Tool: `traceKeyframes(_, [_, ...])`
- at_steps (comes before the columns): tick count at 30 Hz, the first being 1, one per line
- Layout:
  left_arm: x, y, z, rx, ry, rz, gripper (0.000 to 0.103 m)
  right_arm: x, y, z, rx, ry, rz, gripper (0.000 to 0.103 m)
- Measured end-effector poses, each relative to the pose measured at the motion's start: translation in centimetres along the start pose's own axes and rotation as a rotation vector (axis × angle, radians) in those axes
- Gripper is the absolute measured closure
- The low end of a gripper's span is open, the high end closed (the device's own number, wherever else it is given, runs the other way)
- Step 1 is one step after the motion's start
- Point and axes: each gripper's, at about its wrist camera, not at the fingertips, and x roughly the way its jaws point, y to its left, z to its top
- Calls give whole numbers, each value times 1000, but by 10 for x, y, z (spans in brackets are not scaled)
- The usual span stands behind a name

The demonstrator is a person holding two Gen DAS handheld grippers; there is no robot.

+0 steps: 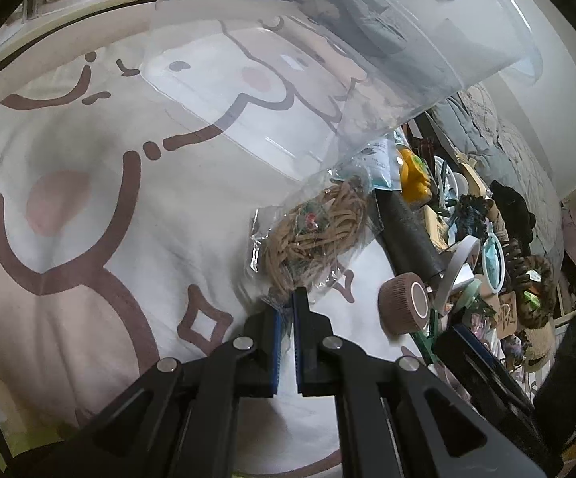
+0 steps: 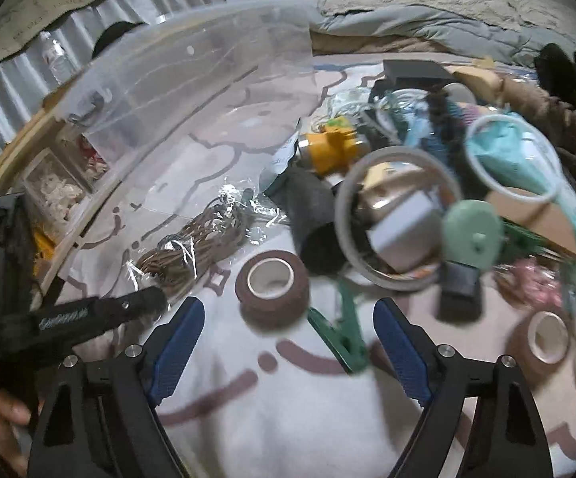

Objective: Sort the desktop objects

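Between our left gripper [image 1: 287,302] tips (nearly closed) sits the clear plastic bag of tan cord [image 1: 315,231], stretching straight ahead; right gripper [image 2: 284,318] gapes empty.

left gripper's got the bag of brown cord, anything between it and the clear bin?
Nothing visible. The left gripper is shut on the corner of the bag of brown cord, and the clear bin sits just beyond it across bare blanket. The clutter pile, including the brown tape roll, lies off to the right.

A clear bag of tan cord [image 1: 319,231] lay crumpled on the cloth, its near edge seemingly pinched at the tool's tips.
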Motion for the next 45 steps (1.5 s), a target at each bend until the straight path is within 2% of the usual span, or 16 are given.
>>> traceKeyframes(3, [1,2,0,-6,4,-10,97,15,6,4,-19,16,-26,19])
traceKeyframes(5, [2,4,1,-13,7,-19,97,22,6,5,-19,21,-53,34])
traceKeyframes(8, [3,4,1,-5,11,-40,97,18,5,7,-2,3,-15,49])
traceKeyframes(11, [5,5,1,1,30,-84,97,8,8,6,-26,1,-9,54])
traceKeyframes(15, [9,6,-1,-22,92,-205,97,-13,3,1,-37,6,9,55])
traceKeyframes(16, [11,6,-3,-31,114,-232,97,-18,1,-1,-39,5,12,80])
traceKeyframes(17, [14,6,-5,-43,136,-257,97,-25,-4,-3,-24,9,15,90])
traceKeyframes(22, [19,1,-21,-74,203,-314,98,-46,-20,-12,-5,3,-7,90])
traceKeyframes(28, [13,-19,-45,13,221,-307,99,-53,-41,-22,61,-3,-3,90])
traceKeyframes(33, [3,-46,-58,184,156,-197,99,-55,-50,-24,125,-37,17,90])
traceKeyframes(36, [-1,-56,-61,254,106,-82,97,-55,-47,-26,128,-50,22,90])
traceKeyframes(38, [-4,-58,-60,276,70,-14,76,-55,-44,-28,109,-59,19,87])
traceKeyframes(39, [-6,-57,-59,282,47,6,52,-55,-43,-29,102,-61,21,82])
traceKeyframes(40, [-10,-58,-59,285,20,15,34,-55,-42,-29,101,-62,21,60])
traceKeyframes(41, [-13,-55,-59,290,0,31,29,-56,-41,-29,103,-72,21,34])
traceKeyframes(45, [-23,-54,-52,325,-64,109,26,-60,-39,-29,96,-99,45,29])
